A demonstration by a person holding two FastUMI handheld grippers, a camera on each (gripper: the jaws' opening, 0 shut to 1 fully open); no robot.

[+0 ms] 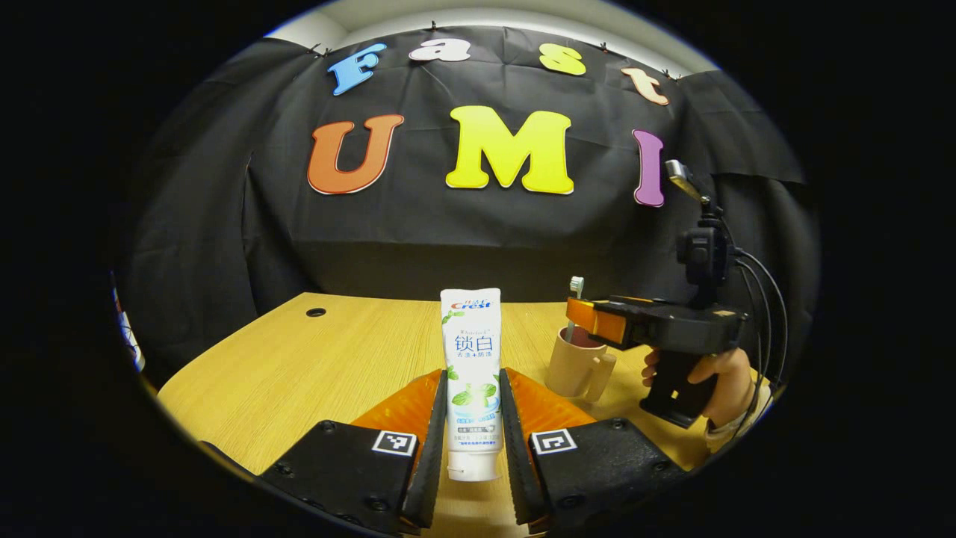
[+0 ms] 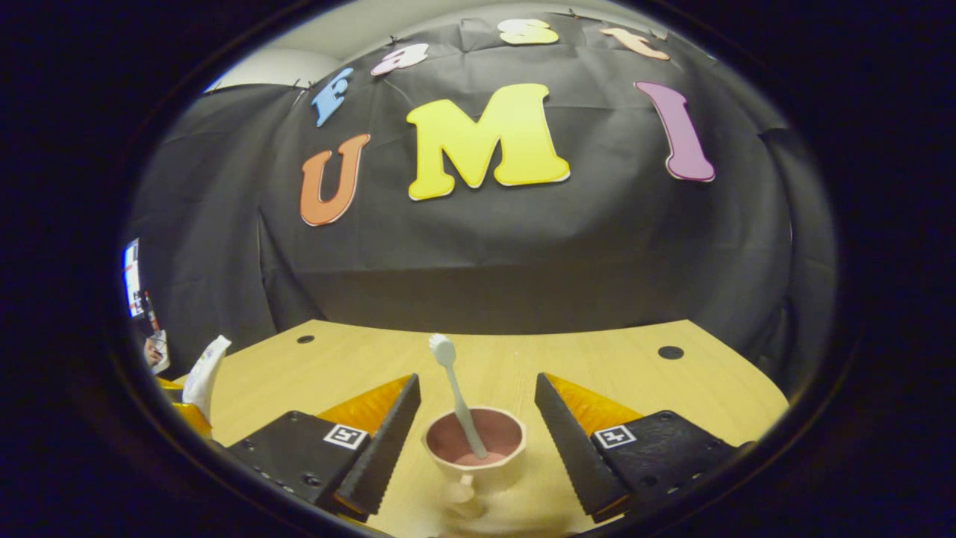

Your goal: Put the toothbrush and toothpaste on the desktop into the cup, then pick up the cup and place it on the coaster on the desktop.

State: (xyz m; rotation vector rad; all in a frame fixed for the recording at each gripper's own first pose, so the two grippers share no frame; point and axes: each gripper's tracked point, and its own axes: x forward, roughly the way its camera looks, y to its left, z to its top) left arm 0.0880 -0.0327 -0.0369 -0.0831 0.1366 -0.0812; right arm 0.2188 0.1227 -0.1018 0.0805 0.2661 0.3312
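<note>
toothpaste (image 1: 471, 381) upright, clamped between left gripper (image 1: 473, 418) fingers.

Toothpaste tube (image 1: 470, 373): showing white, with green leaf print, blue characters and a red-and-blue logo. Cup (image 2: 476, 448): appearing beige outside, dusty pink inside. Toothbrush (image 2: 457, 400): showing white throughout. Desktop (image 2: 612, 366): displaying pale wood grain with dark round holes. Booth wall (image 2: 523, 246): hanging black. Gripper tags (image 1: 553, 441): showing black-and-white squares.

A wooden desktop (image 2: 635, 381) with 2 dark round holes (image 2: 670, 352) stands before the black cloth wall (image 2: 523, 246).
</note>
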